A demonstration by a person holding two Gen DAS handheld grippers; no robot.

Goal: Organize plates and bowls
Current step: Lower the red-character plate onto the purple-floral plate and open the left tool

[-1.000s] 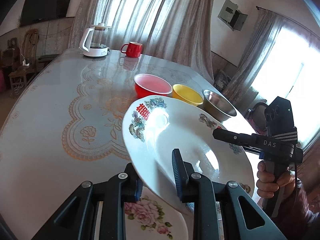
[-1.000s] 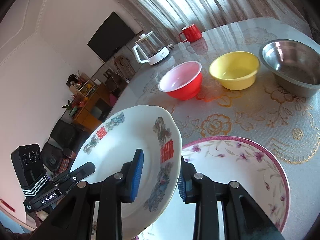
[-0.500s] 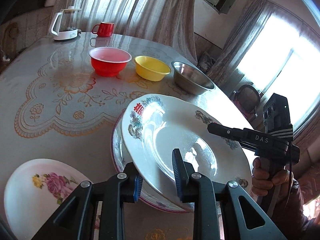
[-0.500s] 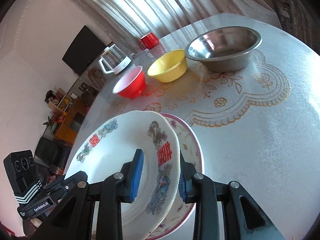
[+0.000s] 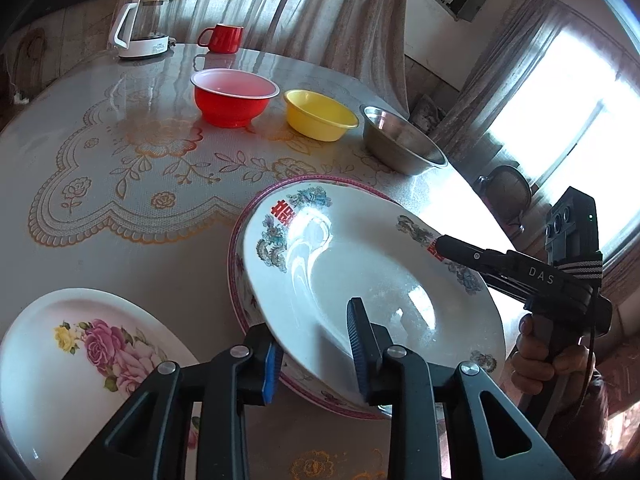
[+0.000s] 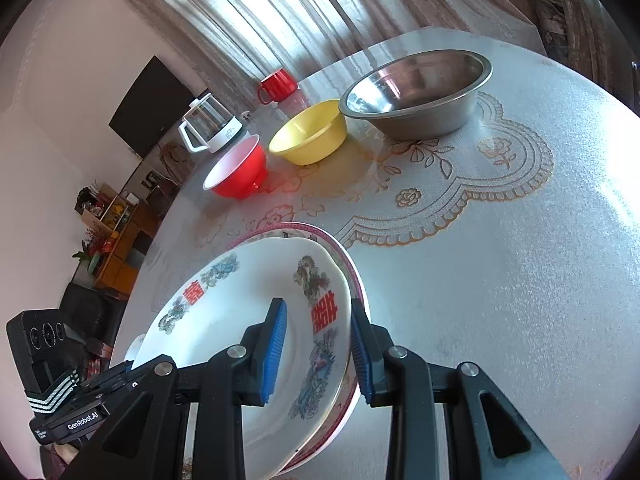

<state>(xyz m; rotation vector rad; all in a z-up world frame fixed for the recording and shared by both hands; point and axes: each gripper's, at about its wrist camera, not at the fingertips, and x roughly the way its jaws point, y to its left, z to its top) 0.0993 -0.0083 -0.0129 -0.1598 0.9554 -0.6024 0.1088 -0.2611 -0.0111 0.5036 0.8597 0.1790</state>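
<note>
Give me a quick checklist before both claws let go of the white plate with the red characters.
1. White plate over the pink-rimmed plate: ok.
2. White plate lying flat on it: not ok, it sits tilted.
3. Left claw gripping the near rim: cannot tell, its jaws have just been opening.
4. Right claw astride the opposite rim: ok.
5. Rose plate apart from the stack: ok.
6. Red bowl, yellow bowl, steel bowl out of the way: ok.

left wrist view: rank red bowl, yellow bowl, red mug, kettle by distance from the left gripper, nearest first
1. Yellow bowl, centre-right.
2. Red bowl, left of it; close to the yellow one, hard to call.
3. Red mug, far edge.
4. Kettle, far left; about level with the mug.
</note>
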